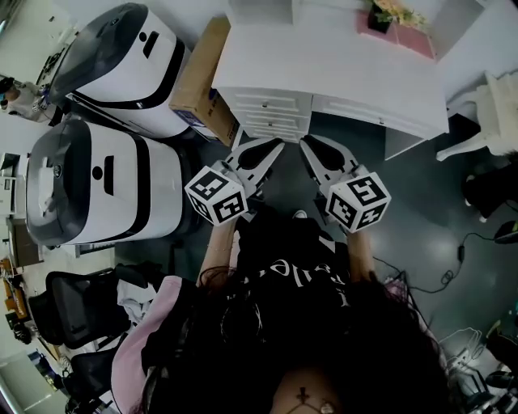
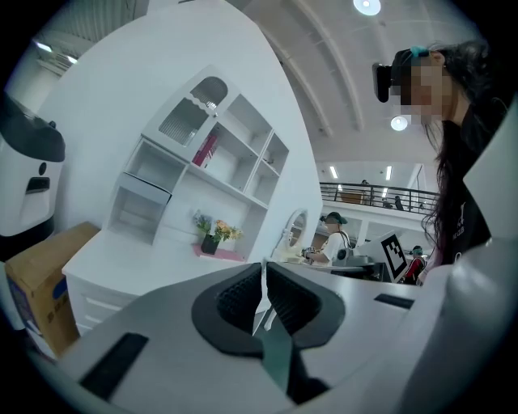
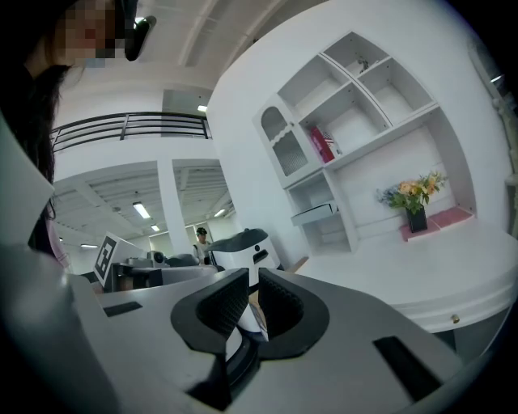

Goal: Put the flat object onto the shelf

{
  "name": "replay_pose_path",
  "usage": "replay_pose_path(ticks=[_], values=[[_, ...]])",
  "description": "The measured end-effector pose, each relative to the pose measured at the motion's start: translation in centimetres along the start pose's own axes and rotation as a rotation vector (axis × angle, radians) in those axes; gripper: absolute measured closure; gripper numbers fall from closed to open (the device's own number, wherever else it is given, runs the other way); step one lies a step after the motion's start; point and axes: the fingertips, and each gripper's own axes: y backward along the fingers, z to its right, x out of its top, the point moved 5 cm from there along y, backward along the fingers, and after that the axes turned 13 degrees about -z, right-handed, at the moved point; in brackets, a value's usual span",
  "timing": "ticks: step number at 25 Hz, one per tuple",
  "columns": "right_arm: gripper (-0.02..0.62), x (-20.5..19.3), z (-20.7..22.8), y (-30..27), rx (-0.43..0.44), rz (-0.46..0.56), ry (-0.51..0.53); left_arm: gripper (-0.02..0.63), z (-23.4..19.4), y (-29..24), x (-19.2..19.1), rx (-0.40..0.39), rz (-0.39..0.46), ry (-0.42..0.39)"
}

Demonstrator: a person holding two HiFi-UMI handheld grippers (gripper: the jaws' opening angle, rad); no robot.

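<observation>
The left claw (image 1: pixel 271 147) and the right claw (image 1: pixel 309 144) are both closed and empty at frame centre, while the pink flat object (image 1: pixel 407 40) lies at upper right on the white tabletop (image 1: pixel 324 57), by a flower pot (image 1: pixel 379 19).

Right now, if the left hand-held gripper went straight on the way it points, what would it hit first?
Probably the white desk, near its front edge; nothing shows between it and the left hand-held gripper. Height is unclear, so it could pass over the top.

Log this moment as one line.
left gripper: shut, empty | right gripper: shut, empty | aim: both toward desk and shelf
</observation>
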Motion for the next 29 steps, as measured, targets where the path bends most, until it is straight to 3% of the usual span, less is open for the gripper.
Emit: replay_pose_path(ticks=[29], values=[[0.531, 1.2, -5.6, -5.2, -0.026, -0.026, -0.025, 0.581, -4.4, 8.0, 0.3, 0.024, -0.027, 0.015]])
